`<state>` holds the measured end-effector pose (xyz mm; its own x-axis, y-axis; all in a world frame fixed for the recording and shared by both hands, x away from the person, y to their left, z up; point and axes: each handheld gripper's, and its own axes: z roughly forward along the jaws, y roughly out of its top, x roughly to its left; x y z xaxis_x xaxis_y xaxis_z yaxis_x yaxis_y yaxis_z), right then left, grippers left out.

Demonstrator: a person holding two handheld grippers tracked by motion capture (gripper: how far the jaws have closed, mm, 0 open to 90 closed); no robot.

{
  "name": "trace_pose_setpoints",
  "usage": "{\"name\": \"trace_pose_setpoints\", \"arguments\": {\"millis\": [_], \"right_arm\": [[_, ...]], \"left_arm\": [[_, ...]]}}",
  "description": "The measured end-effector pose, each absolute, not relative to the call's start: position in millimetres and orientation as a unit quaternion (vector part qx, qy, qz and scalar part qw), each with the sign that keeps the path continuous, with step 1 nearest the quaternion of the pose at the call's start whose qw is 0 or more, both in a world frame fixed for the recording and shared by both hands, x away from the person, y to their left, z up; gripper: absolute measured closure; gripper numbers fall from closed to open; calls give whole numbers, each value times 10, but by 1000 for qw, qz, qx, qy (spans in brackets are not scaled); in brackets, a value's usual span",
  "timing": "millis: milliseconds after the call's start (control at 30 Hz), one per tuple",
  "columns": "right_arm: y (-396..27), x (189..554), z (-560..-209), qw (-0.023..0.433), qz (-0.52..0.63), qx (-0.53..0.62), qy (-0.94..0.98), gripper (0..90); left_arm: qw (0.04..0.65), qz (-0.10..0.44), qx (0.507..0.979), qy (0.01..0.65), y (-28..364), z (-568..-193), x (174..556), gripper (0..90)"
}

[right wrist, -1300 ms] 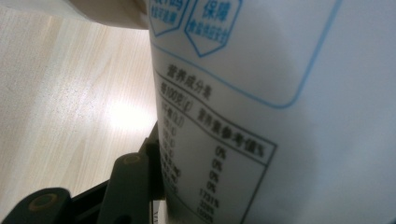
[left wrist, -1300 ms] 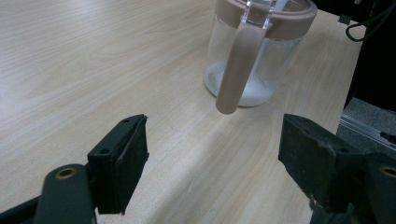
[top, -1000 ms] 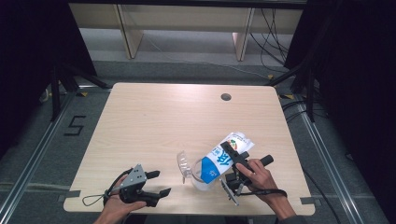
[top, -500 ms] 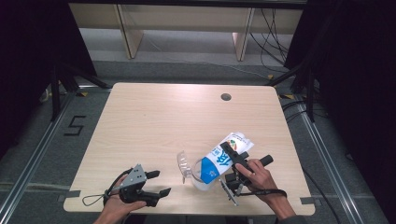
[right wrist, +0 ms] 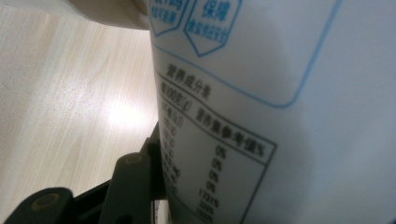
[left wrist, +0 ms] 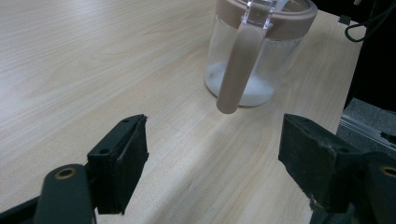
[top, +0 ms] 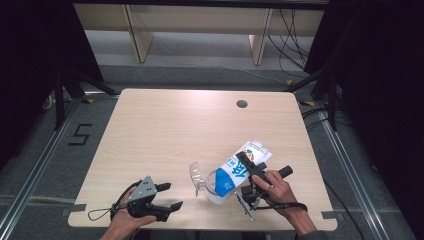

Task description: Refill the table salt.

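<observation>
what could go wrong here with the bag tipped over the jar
1. The right gripper holds the tilted bag by its side; it may slip or sag, spilling white powder onto the table.
2. The jar stands free near the table's front edge, and the left gripper rests open and apart from it, so a push from the bag could shift or tip it.
3. The jar's open lid flap may get knocked.

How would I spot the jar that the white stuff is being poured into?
Start at the wooden table and go to its near edge, right of centre. There, under the tilted blue-and-white bag held in the right gripper, stands a clear glass jar. Its pinkish-brown lid and handle, and the white powder inside, set it apart.
</observation>
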<state>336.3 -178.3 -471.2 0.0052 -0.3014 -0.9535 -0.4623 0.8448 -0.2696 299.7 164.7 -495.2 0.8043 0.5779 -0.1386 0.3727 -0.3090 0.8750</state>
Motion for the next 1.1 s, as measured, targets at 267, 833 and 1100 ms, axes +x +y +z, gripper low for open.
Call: {"name": "trace_pose_setpoints", "arguments": {"millis": [267,833,1100], "right_arm": [[-1789,3367,-4755,654,70,-246,712,550],[-1769,3368,-4715,659,59,-270,700,555],[-1769,3373,-4721,662,62,-273,696,555]], "left_arm": [[508,102,801,299,1654,-4955,2988,233],[509,101,801,297,1648,-4959,2991,232],[509,97,796,312,1639,-4960,2969,232]]}}
